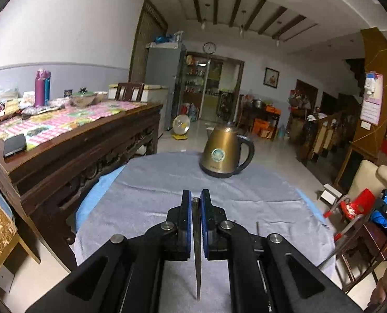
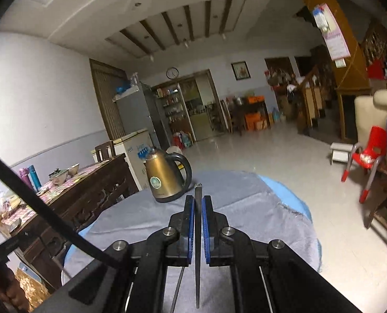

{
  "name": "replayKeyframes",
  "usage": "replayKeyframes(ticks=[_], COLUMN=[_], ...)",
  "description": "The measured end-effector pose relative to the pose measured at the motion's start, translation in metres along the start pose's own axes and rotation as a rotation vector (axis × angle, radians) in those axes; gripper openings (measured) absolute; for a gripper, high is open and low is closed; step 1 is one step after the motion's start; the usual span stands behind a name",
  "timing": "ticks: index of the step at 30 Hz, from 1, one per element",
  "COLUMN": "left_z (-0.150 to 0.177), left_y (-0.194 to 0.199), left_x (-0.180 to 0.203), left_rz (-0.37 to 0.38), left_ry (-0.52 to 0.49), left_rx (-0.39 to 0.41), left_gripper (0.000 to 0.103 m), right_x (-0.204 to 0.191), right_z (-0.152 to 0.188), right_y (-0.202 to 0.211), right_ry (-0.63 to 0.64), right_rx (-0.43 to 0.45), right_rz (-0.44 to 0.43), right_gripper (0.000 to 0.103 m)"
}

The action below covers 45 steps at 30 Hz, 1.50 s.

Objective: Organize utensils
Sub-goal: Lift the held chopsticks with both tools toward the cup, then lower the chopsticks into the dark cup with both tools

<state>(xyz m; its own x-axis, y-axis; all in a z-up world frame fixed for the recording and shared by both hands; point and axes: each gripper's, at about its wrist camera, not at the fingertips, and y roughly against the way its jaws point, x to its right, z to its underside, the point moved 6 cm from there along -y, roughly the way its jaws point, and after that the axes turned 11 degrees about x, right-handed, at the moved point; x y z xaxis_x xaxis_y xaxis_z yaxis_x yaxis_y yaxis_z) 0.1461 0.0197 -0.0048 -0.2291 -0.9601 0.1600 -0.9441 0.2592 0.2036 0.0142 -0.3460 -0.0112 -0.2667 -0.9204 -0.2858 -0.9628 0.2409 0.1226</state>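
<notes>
Judging by how thin each grip is, either utensil could swivel or slide out if tilted. The left gripper [image 1: 196,195] pinches a slim metal utensil [image 1: 197,255] above the grey cloth [image 1: 146,182]; farther right stands the kettle [image 1: 226,154]. The right gripper [image 2: 198,200] likewise clamps a dark flat utensil [image 2: 198,247].

Both grippers sit low in the centre of their frames, angled slightly downward. The left gripper [image 1: 196,200] has its blue-padded jaws clamped on a thin dark utensil [image 1: 197,250]. The right gripper [image 2: 198,206] likewise pinches a slim dark utensil [image 2: 198,234].
</notes>
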Motion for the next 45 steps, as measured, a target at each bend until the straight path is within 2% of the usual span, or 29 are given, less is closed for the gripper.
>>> replayKeyframes(ticks=[12, 21, 26, 37, 45], left_z=[-0.036, -0.048, -0.044, -0.003, 0.007], left_y=[0.057, 0.081, 0.082, 0.059, 0.061], left_x=[0.022, 0.045, 0.054, 0.070, 0.075], left_rz=[0.100, 0.188, 0.216, 0.221, 0.235], left_ry=[0.020, 0.029, 0.050, 0.039, 0.034], left_rx=[0.068, 0.091, 0.085, -0.028, -0.065], left_gripper=[0.007, 0.007, 0.007, 0.007, 0.007], right_x=[-0.035, -0.055, -0.064, -0.088, -0.090], right_z=[-0.023, -0.041, -0.040, 0.007, 0.025], right_y=[0.049, 0.077, 0.081, 0.064, 0.054], right_ry=[0.033, 0.031, 0.015, 0.063, 0.067], right_rx=[0.031, 0.072, 0.084, -0.038, -0.113], right_rz=[-0.075, -0.146, -0.182, -0.221, -0.231], right_gripper=[0.006, 0.006, 0.006, 0.006, 0.006])
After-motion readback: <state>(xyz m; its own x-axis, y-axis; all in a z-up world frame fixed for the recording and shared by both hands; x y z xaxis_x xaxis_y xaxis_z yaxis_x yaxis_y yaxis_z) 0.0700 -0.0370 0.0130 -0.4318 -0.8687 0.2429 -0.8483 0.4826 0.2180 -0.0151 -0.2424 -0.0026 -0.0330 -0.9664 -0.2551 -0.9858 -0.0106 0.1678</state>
